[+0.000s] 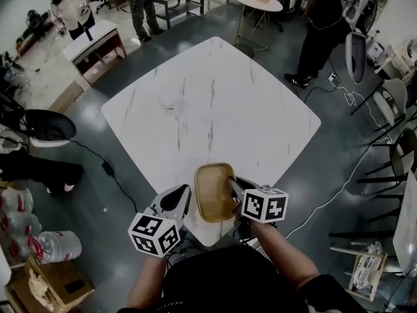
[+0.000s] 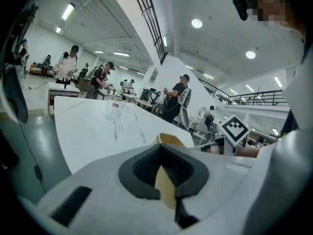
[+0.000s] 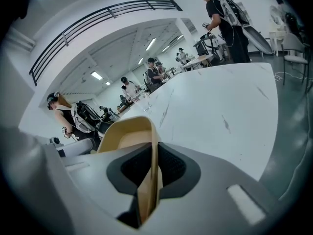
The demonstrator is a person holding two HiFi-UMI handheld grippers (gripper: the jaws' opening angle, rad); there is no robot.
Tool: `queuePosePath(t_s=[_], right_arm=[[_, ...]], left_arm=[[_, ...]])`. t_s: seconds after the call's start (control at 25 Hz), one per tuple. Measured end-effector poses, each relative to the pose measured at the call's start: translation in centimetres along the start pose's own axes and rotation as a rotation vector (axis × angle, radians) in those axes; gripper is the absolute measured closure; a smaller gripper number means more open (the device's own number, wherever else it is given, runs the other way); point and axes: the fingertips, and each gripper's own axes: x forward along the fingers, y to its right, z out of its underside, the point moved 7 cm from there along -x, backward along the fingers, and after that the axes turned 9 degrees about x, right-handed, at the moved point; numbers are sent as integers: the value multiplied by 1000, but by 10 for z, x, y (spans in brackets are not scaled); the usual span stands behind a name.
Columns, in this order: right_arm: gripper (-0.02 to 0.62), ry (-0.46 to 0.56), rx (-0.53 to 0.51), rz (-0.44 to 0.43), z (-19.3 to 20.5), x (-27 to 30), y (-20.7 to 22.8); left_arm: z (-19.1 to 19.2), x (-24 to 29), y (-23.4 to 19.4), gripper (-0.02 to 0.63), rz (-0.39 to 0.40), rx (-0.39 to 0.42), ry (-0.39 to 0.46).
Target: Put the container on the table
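- the near corner of the white marble table [image 1: 215, 96] points at the person, and the container [image 1: 214, 191] hangs over that corner, just inside its two edges
- most of the tabletop beyond the container lies open; a clear glass [image 2: 114, 110] stands farther in, well apart from it
- the right gripper [image 1: 236, 189] has its jaws pressed together on the container's right wall, one finger inside the rim and one outside; in the right gripper view the tan wall runs edge-on between the dark pads
- the left gripper [image 1: 189, 193] reaches the container's left rim; in the left gripper view its jaws are drawn nearly together, with a strip of tan wall filling the narrow gap between the pads
- the container is a shallow tan tray with rounded corners, and its inside shows only its own bare floor
- whether its underside touches the tabletop cannot be told
- the table has faint grey veining and stands on a dark grey floor [image 1: 85, 149]
- a white cable [image 1: 339, 188] trails over the floor on the right, near dark chairs [image 1: 397, 155]
- a cardboard box [image 1: 55, 282] and plastic bottles [image 1: 55, 243] sit at the lower left
- people stand at other tables farther off, one of them a small round table [image 1: 257, 0]
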Motion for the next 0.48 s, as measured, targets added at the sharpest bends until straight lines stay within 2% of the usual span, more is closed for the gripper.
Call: queuePosePath(t_s=[0.32,0.48], right_arm=[[555,0,-7,-28,-17,9,3],[507,33,-25,-64,-25,10,-1]], left_arm=[[-10,12,-5,612,-23,4,10],[-13,17,-7,612,-30,1,14]])
